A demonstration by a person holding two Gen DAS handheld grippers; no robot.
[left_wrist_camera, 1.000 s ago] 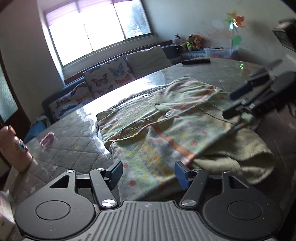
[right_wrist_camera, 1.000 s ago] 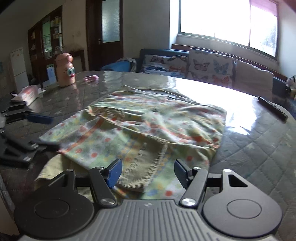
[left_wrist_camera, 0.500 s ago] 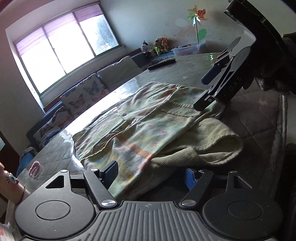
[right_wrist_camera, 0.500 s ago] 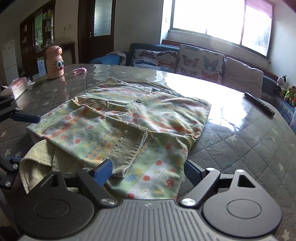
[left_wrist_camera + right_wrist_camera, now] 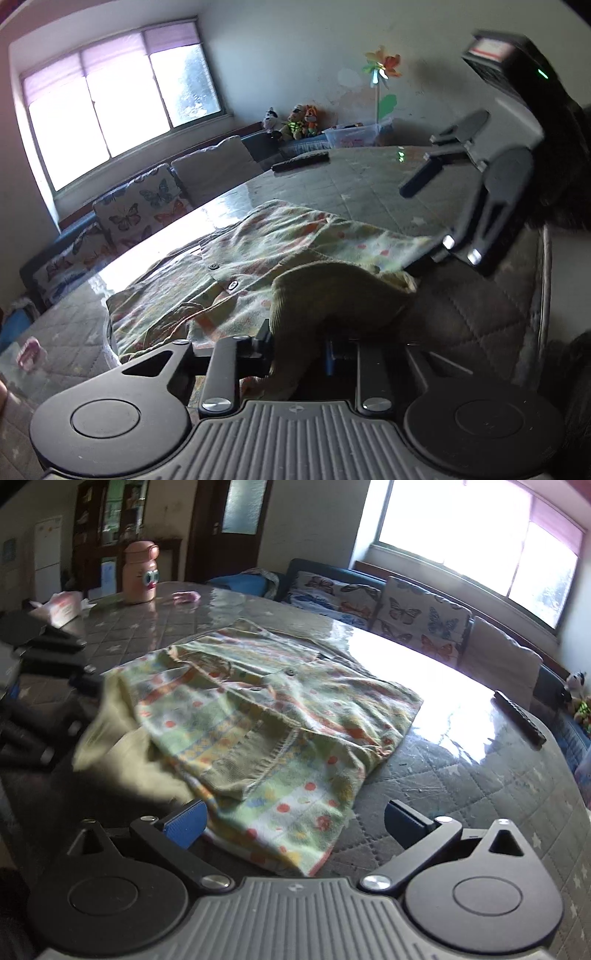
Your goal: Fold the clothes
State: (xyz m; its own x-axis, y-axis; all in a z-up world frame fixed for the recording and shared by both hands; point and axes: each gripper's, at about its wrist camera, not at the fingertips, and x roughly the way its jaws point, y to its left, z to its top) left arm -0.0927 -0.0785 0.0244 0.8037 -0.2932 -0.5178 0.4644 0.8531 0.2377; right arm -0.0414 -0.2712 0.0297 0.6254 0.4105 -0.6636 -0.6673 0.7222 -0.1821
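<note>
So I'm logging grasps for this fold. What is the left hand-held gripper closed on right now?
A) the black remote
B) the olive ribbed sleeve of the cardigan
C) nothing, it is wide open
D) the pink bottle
B: in the left wrist view the left hand-held gripper has its fingers pinched on the olive ribbed sleeve of the cardigan, lifting it off the table.

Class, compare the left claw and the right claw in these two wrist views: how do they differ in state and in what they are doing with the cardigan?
1. The left claw is shut on the olive ribbed edge of the cardigan; the right claw is open.
2. The left claw holds its fabric bunched and lifted; the right claw holds nothing, though the floral hem lies between its fingers.

Both are black with blue finger pads and point across the same table.
</note>
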